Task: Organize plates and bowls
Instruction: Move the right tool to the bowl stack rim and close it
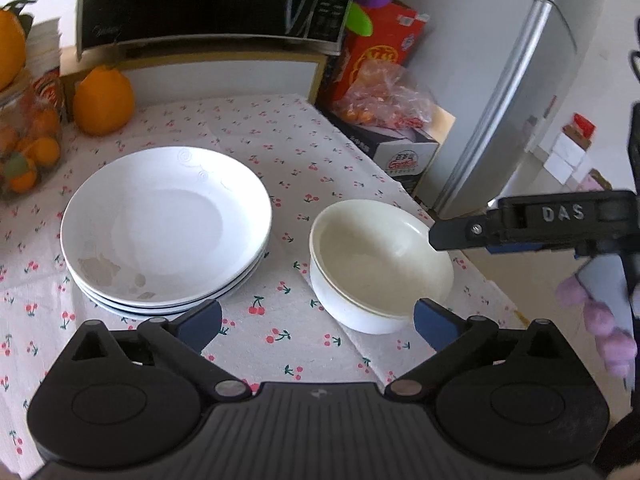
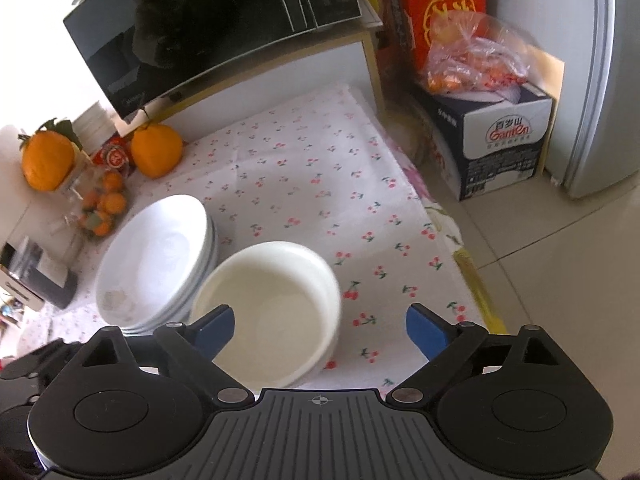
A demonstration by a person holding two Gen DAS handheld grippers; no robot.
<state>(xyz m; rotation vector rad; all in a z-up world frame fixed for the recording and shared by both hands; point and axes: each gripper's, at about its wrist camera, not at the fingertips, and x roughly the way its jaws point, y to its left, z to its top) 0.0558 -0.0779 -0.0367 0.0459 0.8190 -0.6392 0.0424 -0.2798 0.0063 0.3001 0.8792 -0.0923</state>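
Both grippers fill the bottom of their views, jaws wide apart and holding nothing. In the left wrist view the left gripper (image 1: 318, 324) hangs over the cherry-print cloth (image 1: 280, 160) that covers the counter, its blue pads low in the frame. Just past the right pad, at centre right, sit the bowls (image 1: 380, 264), cream-white and nested one inside another. The right gripper (image 1: 520, 226) reaches in from the right edge, its tip above the bowls' far rim; whether it touches cannot be told. Left of centre is a stack of white plates (image 1: 166, 226), close beside the bowls but apart from them.

In the right wrist view the right gripper (image 2: 320, 330) hovers over the bowls (image 2: 272, 308), its left pad lying across their near rim in the picture, the plates (image 2: 156, 260) to the left.

Farther back, an orange (image 1: 103, 100) rests at upper left, a microwave (image 1: 216, 0) spans the top, and a red box (image 1: 380, 52) stands at upper right.
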